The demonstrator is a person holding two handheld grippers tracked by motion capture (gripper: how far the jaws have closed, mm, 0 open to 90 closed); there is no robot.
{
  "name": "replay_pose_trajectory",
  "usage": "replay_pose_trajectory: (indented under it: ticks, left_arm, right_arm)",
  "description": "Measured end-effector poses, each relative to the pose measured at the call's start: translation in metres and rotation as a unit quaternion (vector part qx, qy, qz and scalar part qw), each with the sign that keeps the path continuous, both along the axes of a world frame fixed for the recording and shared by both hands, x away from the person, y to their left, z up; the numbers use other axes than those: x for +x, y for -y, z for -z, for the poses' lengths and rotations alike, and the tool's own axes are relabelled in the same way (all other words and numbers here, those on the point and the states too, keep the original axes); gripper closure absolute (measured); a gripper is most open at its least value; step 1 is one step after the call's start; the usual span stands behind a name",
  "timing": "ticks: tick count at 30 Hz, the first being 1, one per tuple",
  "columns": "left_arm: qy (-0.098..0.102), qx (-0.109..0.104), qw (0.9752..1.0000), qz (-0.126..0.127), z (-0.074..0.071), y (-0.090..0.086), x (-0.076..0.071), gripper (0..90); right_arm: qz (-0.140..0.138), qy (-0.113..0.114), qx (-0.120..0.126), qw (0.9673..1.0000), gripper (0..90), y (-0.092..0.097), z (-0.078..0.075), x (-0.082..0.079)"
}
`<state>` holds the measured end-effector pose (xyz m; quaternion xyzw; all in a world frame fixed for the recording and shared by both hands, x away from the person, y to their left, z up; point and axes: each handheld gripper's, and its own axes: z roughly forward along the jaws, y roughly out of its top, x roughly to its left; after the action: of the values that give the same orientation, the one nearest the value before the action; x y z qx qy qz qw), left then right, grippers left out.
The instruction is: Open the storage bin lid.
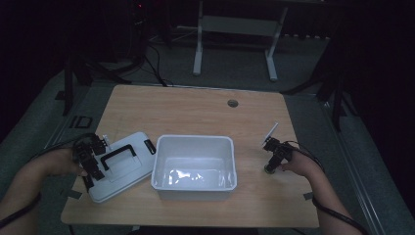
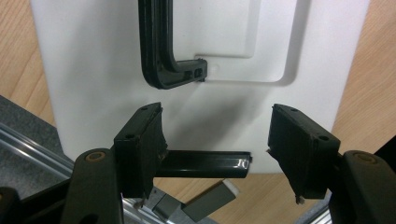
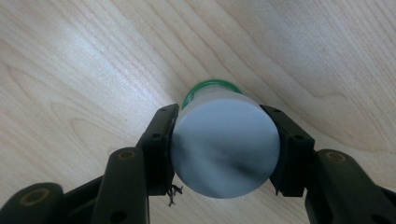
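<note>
Now, right gripper (image 3: 224,154): jaws pinching a small round container (image 3: 224,149) by its sides; its flat grey top faces the right gripper view's camera and a green rim shows at its base.
Container's place: standing on the bare wood of the desk (image 1: 195,105), near the desk's right edge, well apart from the tub; in the high view it shows as a small dark object (image 1: 269,169) under the right gripper (image 1: 275,155).
Left gripper (image 2: 217,144): jaws spread, nothing pressed between them, hovering over the near edge of the white lid (image 2: 93,84).
Lid: lies flat at the desk's left front (image 1: 125,169), black handle (image 2: 163,56) folded against its top; one corner just beside the tub, touching or not I cannot tell.
Tub (image 1: 193,188): white, open, rectangular, mid-desk, between the two grippers.
In the way: the tub's right wall stands between the container and the tub's inside.
Around: a round grommet hole (image 1: 233,103) near the far edge; a white desk frame (image 1: 235,29) on the floor beyond.
</note>
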<state>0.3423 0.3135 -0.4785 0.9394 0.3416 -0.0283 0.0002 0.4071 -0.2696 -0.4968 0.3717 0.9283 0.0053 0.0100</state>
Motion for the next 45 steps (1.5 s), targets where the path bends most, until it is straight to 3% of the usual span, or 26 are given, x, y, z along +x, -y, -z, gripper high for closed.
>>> replay_pose_trajectory:
  ticks: [5, 14, 17, 22, 29, 36, 40, 44, 45]
  left_arm:
    - [-0.002, 0.005, 1.0, -0.003, -0.001, -0.003, 0.0, 35.4]
    - [-0.003, 0.009, 0.9999, -0.004, -0.003, -0.005, -0.002, 35.4]
    - [0.0, 0.007, 1.0, -0.001, -0.005, -0.003, -0.002, 35.4]
    - [-0.001, 0.007, 1.0, 0.002, -0.006, 0.001, -0.002, 35.4]
    - [0.001, 0.005, 1.0, 0.005, -0.006, 0.004, -0.002, 35.4]
    - [0.0, 0.005, 1.0, 0.009, -0.007, 0.004, -0.004, 35.4]
    - [-0.001, 0.009, 0.9999, 0.007, -0.007, 0.003, -0.005, 35.4]
    - [-0.001, 0.01, 0.9999, 0.007, -0.008, 0.003, -0.004, 35.4]
    - [-0.001, 0.01, 0.9999, 0.008, -0.008, 0.004, -0.004, 35.4]
  right_arm:
    - [-0.04, 0.002, -0.017, 0.999, 49.8, -0.004, -0.005, -0.006]
    - [-0.109, 0.008, -0.018, 0.9939, 49.8, -0.008, -0.021, -0.018]
    - [-0.118, 0.01, -0.009, 0.9929, 49.9, -0.012, -0.029, -0.023]
    - [-0.165, 0.012, -0.012, 0.9862, 49.9, -0.024, -0.045, -0.037]
    - [-0.244, 0.022, -0.004, 0.9695, 49.9, -0.041, -0.072, -0.057]
    - [-0.263, 0.022, -0.014, 0.9643, 49.9, -0.054, -0.09, -0.068]
    - [-0.248, 0.011, 0.003, 0.9688, 49.9, -0.06, -0.1, -0.07]
    - [-0.26, 0.011, 0.002, 0.9657, 50.0, -0.066, -0.109, -0.073]
    - [-0.268, 0.011, 0.002, 0.9635, 49.9, -0.07, -0.115, -0.075]
